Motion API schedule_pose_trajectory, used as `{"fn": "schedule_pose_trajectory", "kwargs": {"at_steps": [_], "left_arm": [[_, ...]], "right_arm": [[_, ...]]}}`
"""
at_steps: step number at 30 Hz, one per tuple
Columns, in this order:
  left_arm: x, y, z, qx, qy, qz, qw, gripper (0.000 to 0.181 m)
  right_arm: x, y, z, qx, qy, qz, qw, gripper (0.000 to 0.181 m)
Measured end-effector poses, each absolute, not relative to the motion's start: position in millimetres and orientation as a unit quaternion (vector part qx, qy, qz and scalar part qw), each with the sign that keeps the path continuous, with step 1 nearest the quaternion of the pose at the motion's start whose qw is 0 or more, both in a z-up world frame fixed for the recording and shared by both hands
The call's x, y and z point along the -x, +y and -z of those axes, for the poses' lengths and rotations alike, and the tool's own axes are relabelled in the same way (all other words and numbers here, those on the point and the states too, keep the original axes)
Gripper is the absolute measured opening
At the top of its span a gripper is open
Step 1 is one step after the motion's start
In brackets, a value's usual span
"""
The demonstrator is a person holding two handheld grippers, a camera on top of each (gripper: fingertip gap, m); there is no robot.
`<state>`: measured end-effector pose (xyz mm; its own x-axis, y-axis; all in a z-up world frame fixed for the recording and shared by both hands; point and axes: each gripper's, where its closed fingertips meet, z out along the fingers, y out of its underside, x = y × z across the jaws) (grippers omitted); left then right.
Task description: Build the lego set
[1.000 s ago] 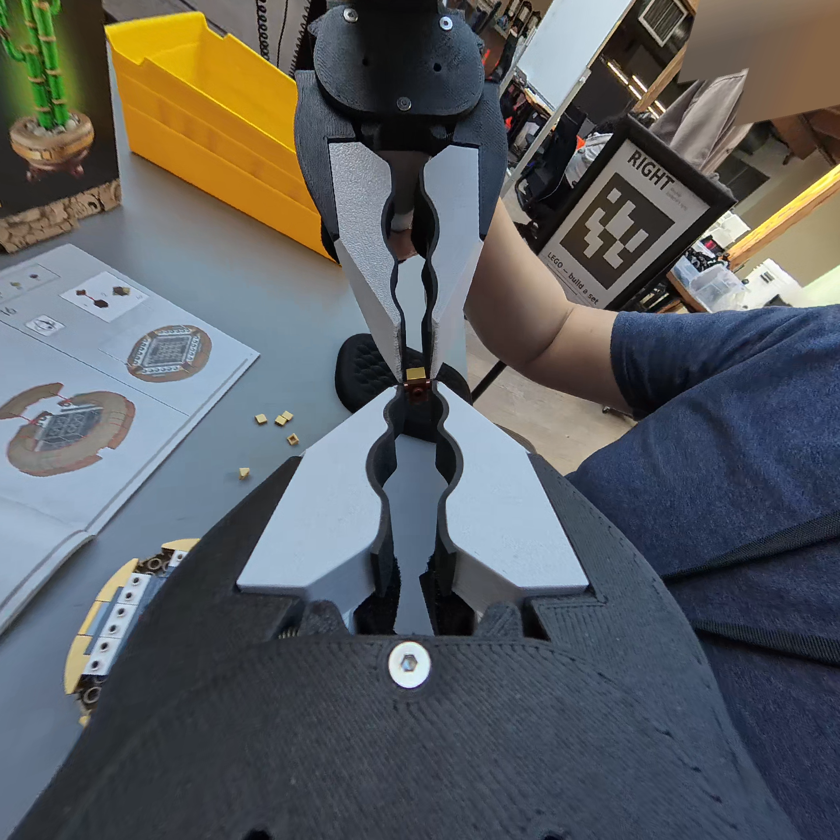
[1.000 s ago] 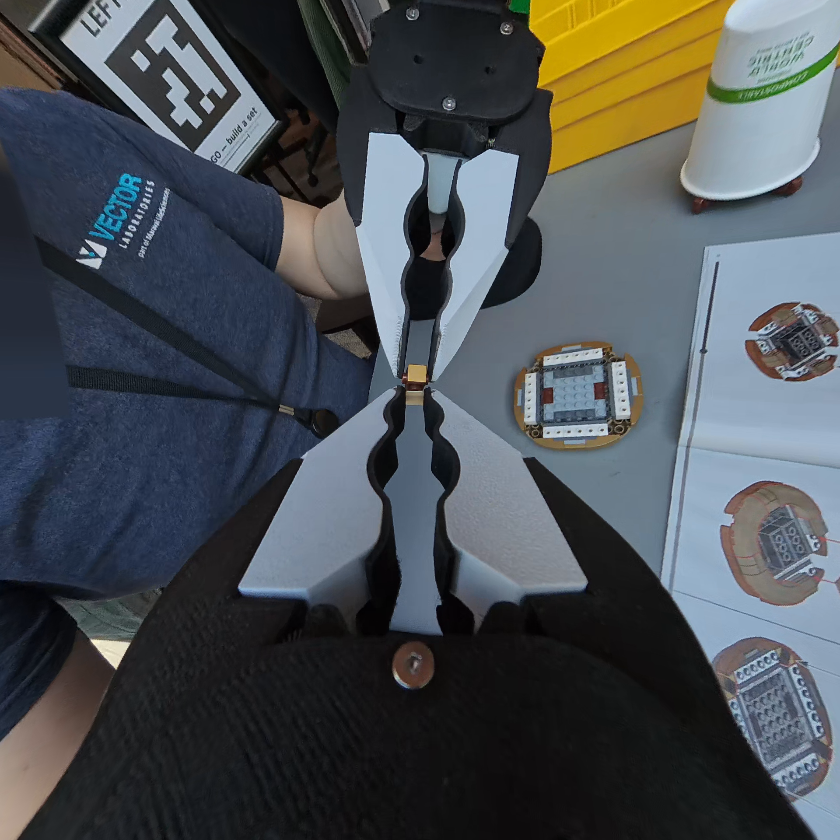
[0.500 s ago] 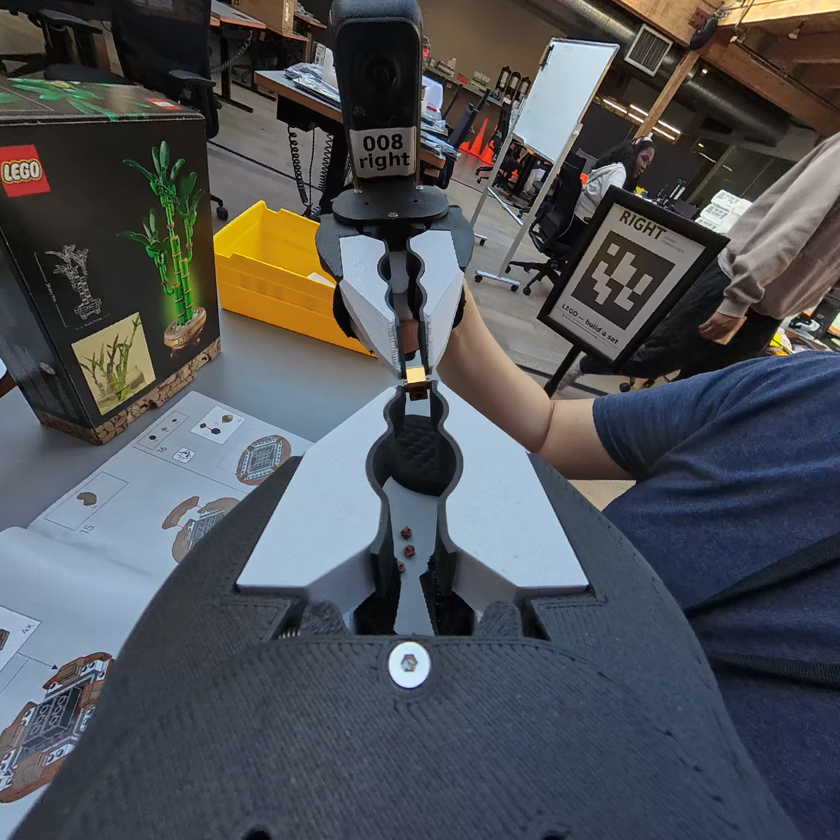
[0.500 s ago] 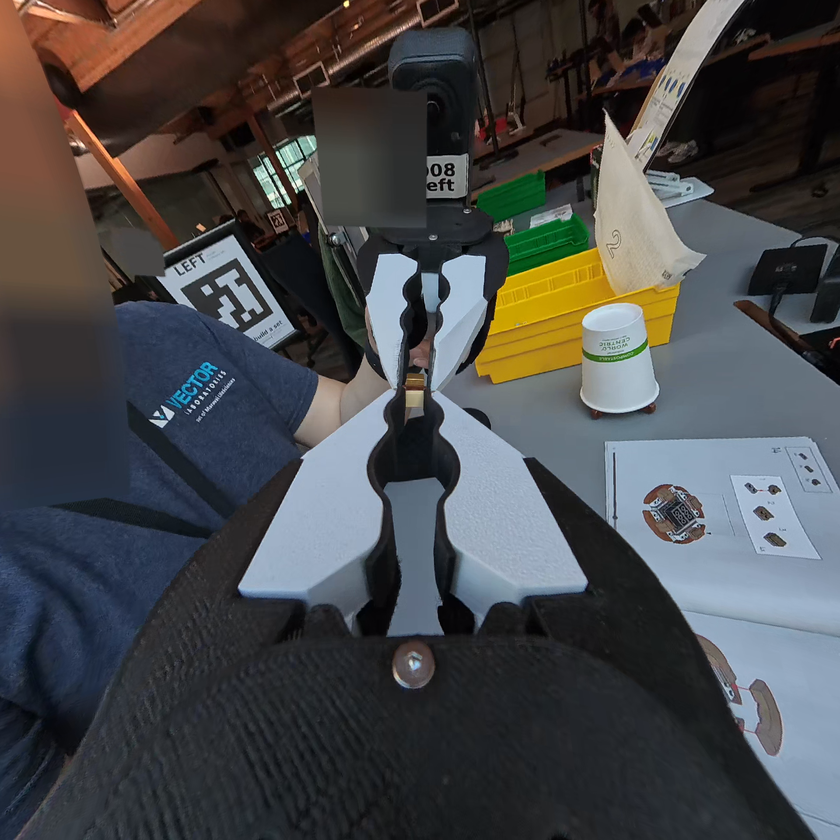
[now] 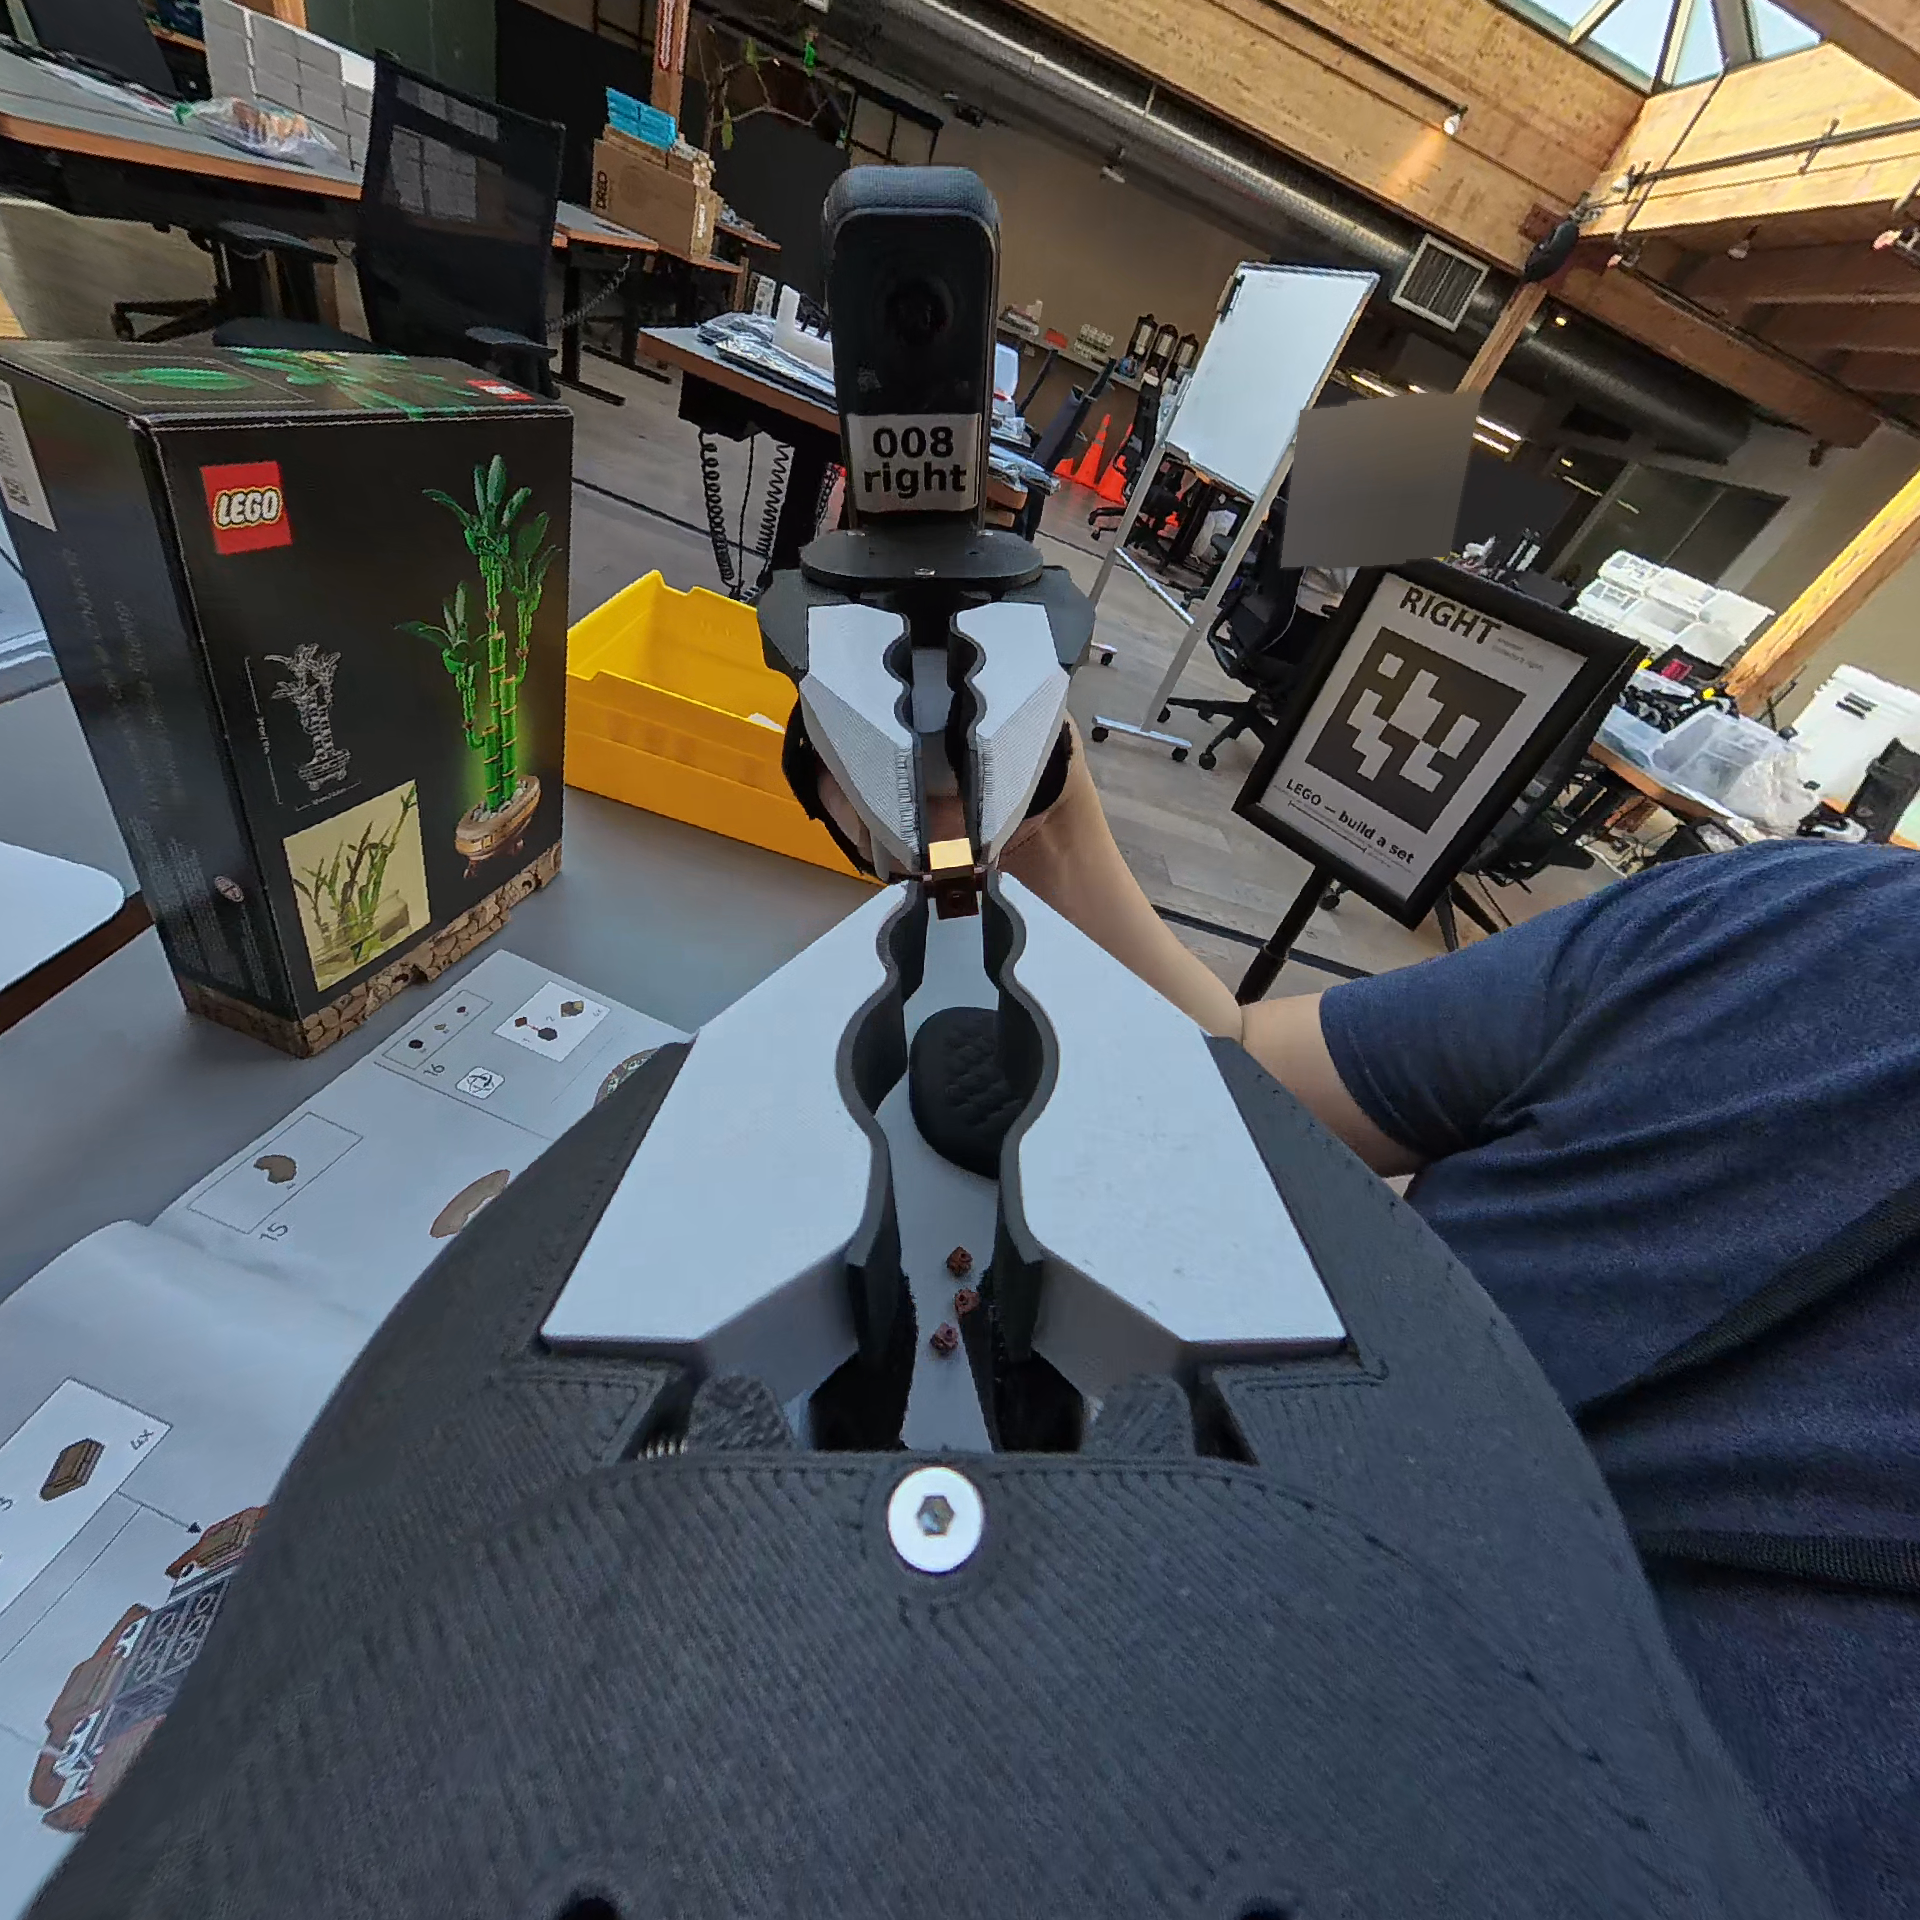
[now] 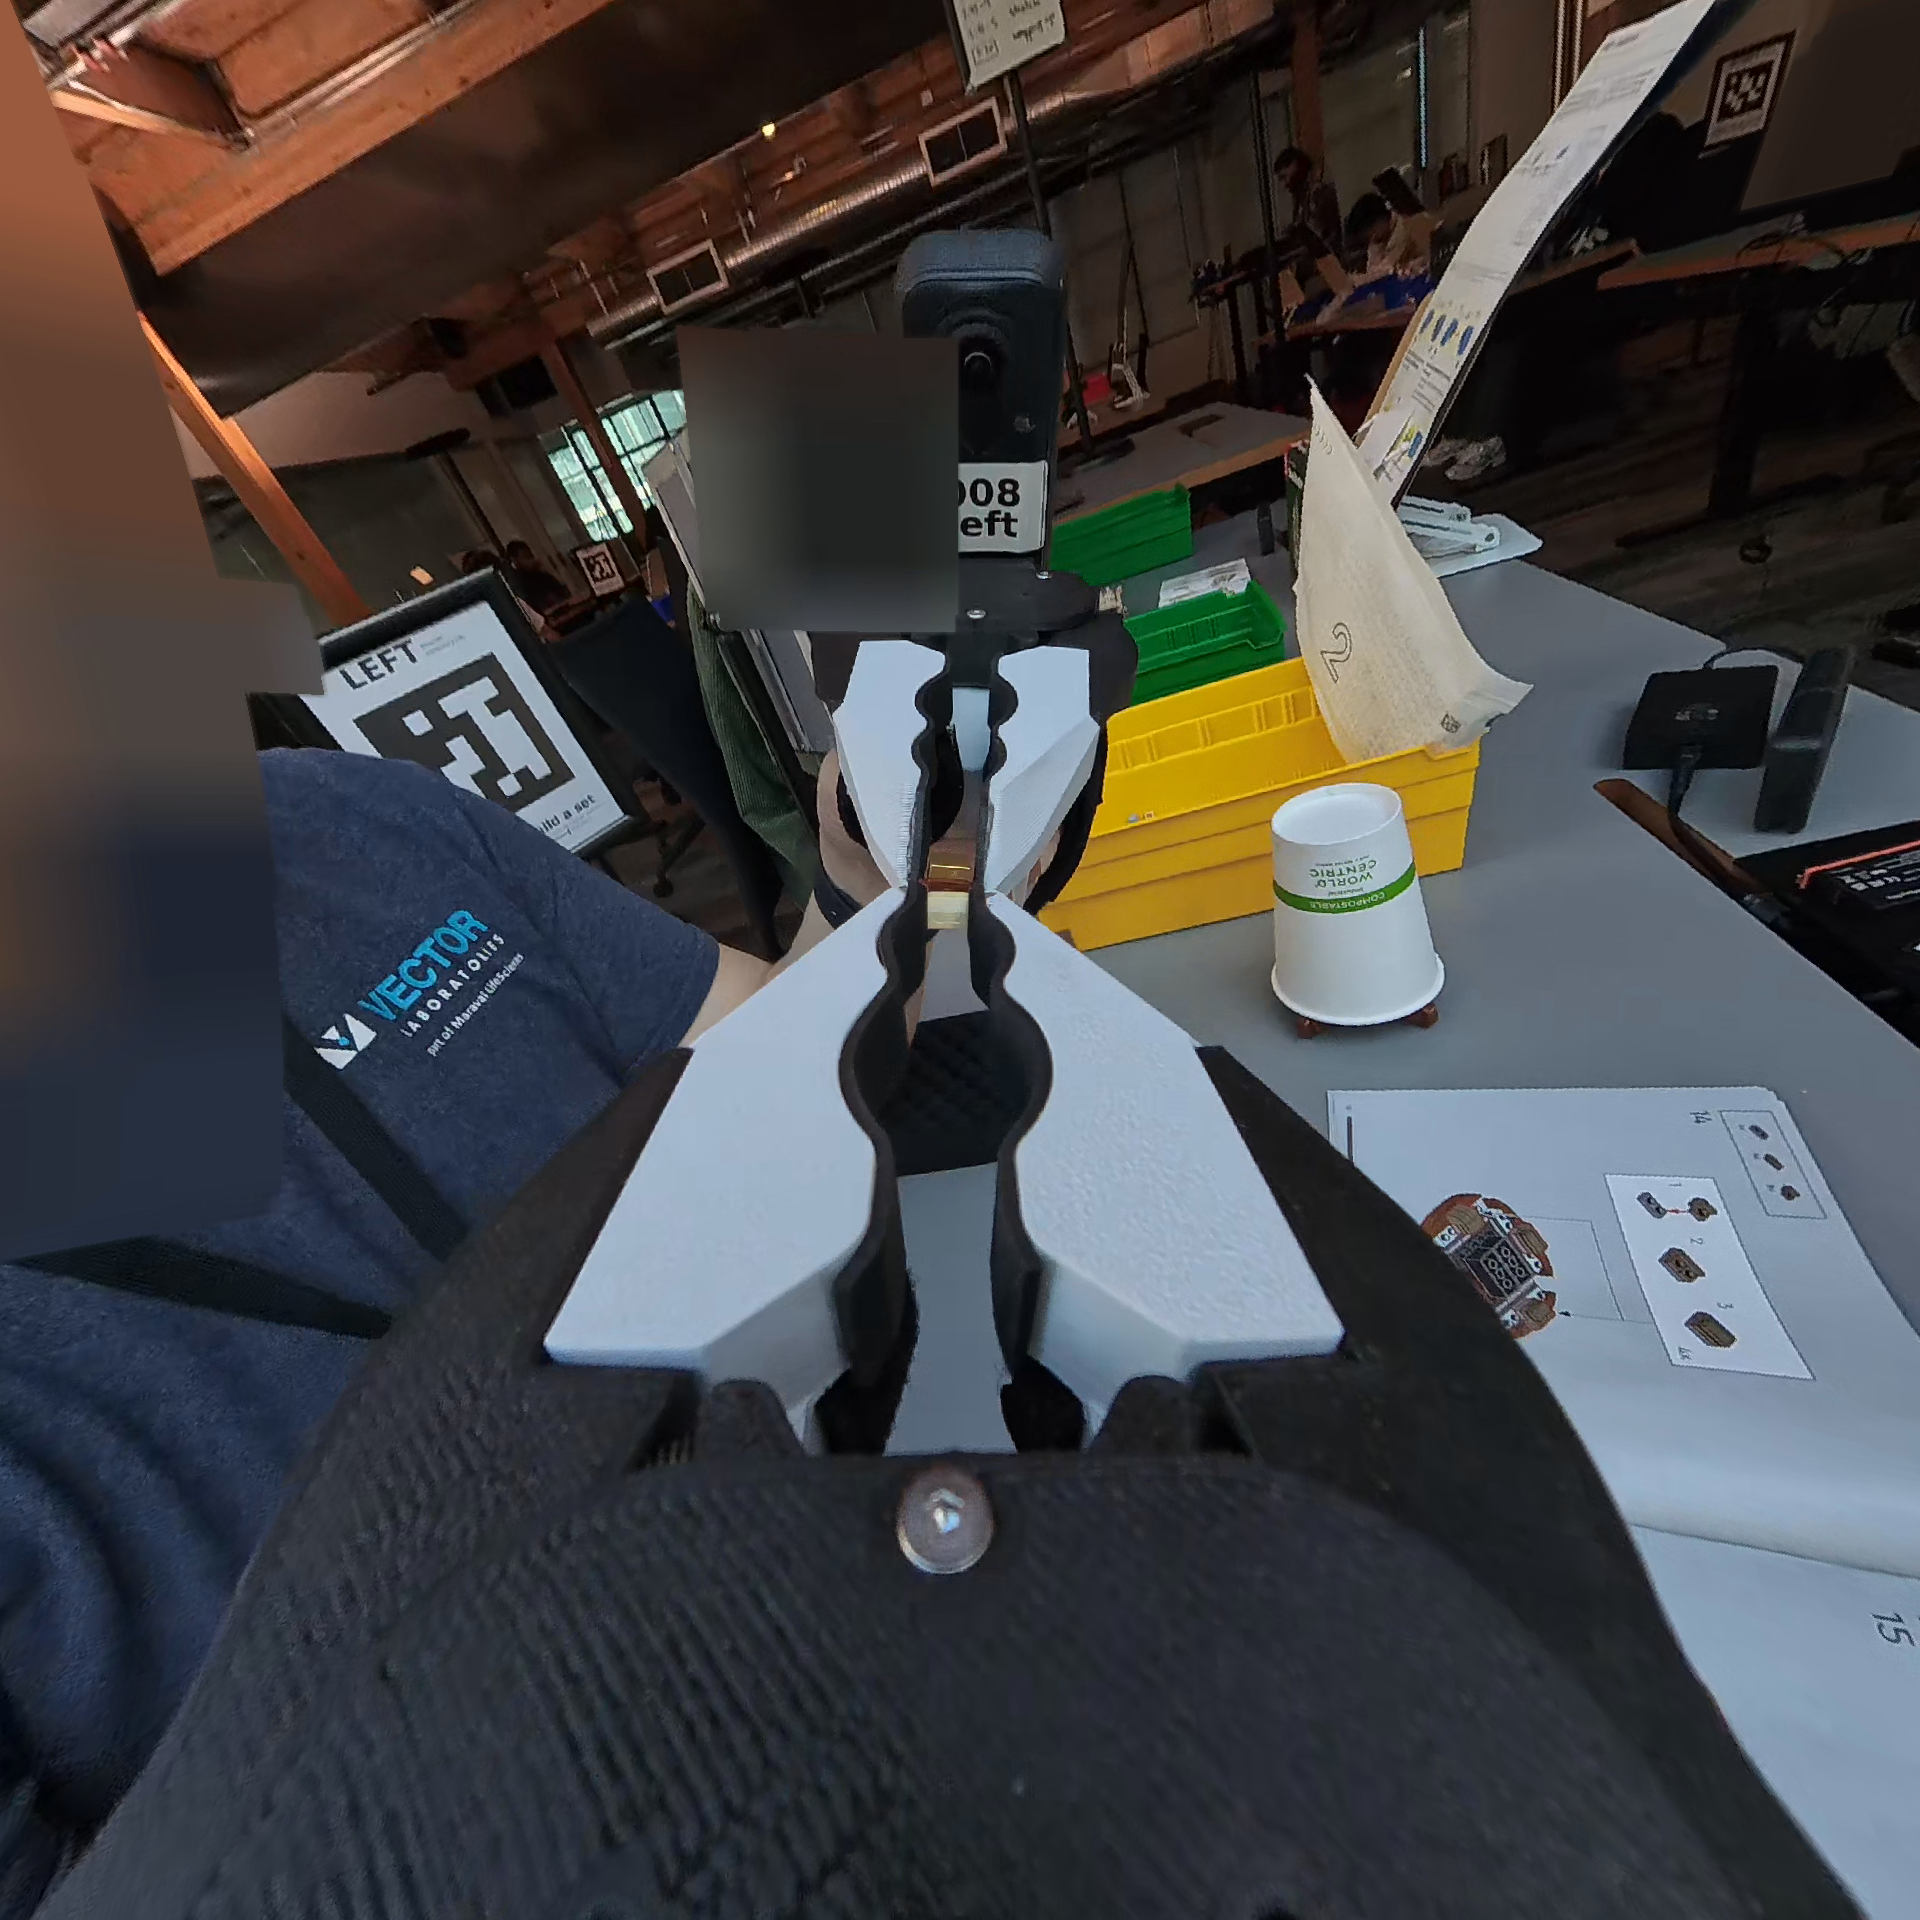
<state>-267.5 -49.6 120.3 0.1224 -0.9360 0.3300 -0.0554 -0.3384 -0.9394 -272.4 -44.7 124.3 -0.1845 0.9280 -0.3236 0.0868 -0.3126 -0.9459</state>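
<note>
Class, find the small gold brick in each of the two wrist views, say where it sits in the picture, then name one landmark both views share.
Left wrist view: gold brick sits just above centre, pinched in the far right gripper's jaws, meeting the brown piece at the left gripper's tips.
Right wrist view: gold brick sits just above centre, at the right gripper's own tips.
Shared landmark: the yellow bin.
</note>
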Motion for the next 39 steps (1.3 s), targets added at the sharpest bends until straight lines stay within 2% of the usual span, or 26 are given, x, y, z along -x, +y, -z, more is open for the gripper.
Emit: {"fn": "schedule_pose_trajectory", "kwargs": {"at_steps": [5,17,25,39], "left_arm": [[269,-51,-109,0.642,0.412,0.508,0.4,0.009],[267,-46,-88,0.659,0.413,0.518,0.356,0.008],[269,-41,-78,0.666,0.405,0.531,0.333,0.008],[266,-39,-72,0.668,0.396,0.543,0.32,0.008]], "right_arm": [[274,-47,-113,0.553,-0.504,-0.575,0.331,0.006],[273,-40,-91,0.559,-0.457,-0.639,0.265,0.006],[274,-40,-75,0.578,-0.462,-0.629,0.239,0.006],[271,-32,-77,0.575,-0.439,-0.647,0.24,0.006]]}}
